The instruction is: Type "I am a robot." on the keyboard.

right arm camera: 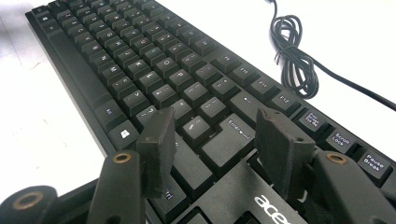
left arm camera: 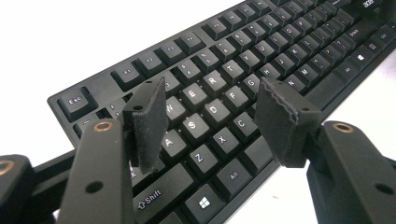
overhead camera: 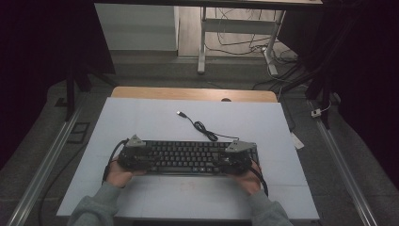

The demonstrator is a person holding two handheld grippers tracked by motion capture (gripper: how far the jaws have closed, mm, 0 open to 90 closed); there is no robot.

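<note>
I have the left gripper (left arm camera: 210, 119) open, its jaws spread above the letter keys at the keyboard's (overhead camera: 186, 157) left end with nothing between the pads. The right gripper (right arm camera: 217, 144) is open too, jaws apart over the Enter key area at the right end, clamping nothing. The keyboard lies flat on the white board (overhead camera: 141, 122), near its front edge, between my two hands. Its cable (overhead camera: 202, 127) runs back from the rear edge in a loose coil to a plug lying on the board.

To handle the keyboard well, I judge each end should be gripped by the case edge, not by the keys. Lower both grippers evenly, close together, and keep the keyboard level. Watch that the coiled cable does not snag.
</note>
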